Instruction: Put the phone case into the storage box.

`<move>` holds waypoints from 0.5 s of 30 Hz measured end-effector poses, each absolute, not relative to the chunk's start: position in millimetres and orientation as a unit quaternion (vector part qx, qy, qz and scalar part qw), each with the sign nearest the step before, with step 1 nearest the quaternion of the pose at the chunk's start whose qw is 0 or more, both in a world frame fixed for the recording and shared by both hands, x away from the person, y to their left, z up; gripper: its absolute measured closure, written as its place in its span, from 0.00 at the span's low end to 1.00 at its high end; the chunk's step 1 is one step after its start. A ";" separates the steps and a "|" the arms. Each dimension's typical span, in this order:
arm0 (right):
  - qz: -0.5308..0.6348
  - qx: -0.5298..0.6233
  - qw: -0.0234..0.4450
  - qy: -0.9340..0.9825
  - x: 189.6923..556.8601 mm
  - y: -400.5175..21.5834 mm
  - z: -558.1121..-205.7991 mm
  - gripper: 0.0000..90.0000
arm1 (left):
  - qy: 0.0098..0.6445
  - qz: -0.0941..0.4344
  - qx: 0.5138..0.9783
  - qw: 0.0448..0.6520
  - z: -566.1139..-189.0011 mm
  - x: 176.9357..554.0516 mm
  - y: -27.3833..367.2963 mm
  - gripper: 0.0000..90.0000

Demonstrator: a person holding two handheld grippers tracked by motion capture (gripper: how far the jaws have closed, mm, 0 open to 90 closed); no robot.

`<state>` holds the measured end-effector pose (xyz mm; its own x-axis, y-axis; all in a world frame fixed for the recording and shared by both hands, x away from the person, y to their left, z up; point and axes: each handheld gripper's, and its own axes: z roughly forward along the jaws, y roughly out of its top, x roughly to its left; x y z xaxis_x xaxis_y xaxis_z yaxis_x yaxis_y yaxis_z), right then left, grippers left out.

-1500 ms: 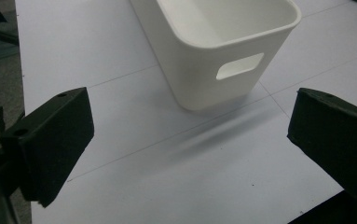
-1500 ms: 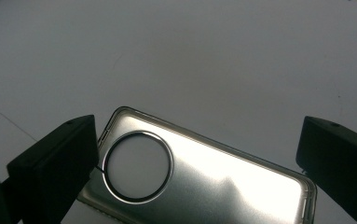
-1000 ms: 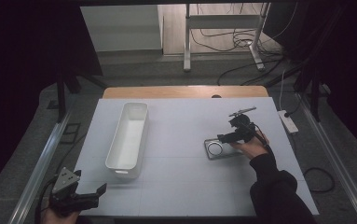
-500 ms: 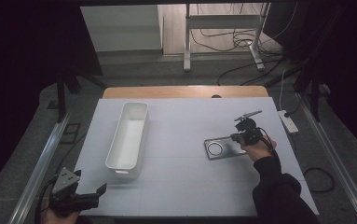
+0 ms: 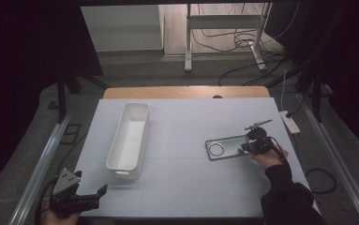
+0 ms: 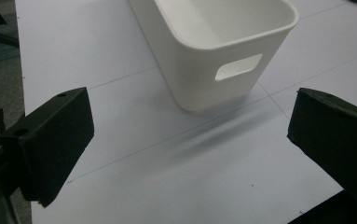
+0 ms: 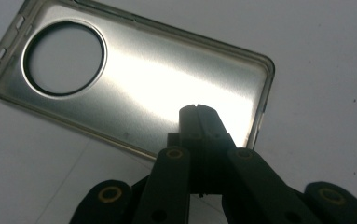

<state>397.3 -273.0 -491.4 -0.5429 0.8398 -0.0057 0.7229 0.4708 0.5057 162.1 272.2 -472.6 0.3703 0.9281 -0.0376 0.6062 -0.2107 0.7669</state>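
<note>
A silvery metal phone case [image 5: 228, 149] with a round camera hole lies flat at the right of the white table [image 5: 182, 187]. In the right gripper view the case [image 7: 143, 79] shines under my right gripper [image 7: 198, 112], whose jaws are pressed together over its inside near one short end. From above, my right gripper [image 5: 248, 147] sits at the case's right end. A long white bin [image 5: 121, 136] stands empty left of centre. My left gripper [image 5: 90, 197] hovers open at the table's front left corner, facing the bin's [image 6: 190, 88] near end with its handle slot; nothing lies between my left gripper's [image 6: 190, 121] fingers.
A white power strip [image 5: 289, 122] lies off the table's right edge with cables trailing over the floor. A wooden strip [image 5: 186, 92] borders the table's far edge. The legs of a metal stand [image 5: 224, 42] are on the floor behind.
My right gripper has slid to the right and a little nearer, from the case's middle to its right end. The left gripper and the bin have stayed put.
</note>
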 end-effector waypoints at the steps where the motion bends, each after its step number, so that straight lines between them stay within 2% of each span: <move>1: 0.226 0.462 0.125 0.848 396.6 -274.3 -492.1 1.00 | 0.514 0.224 0.745 0.360 -472.6 162.1 272.0 0.01; 15: 0.215 0.456 0.108 0.857 382.9 -279.5 -495.7 1.00 | 0.515 0.223 0.745 0.360 -472.8 162.3 271.7 0.01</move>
<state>382.9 -279.5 -495.7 -0.5606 0.8280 0.0119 0.7352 0.4910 0.4673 162.3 271.7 -472.8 0.3708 0.9280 -0.0377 0.6064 -0.2112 0.7666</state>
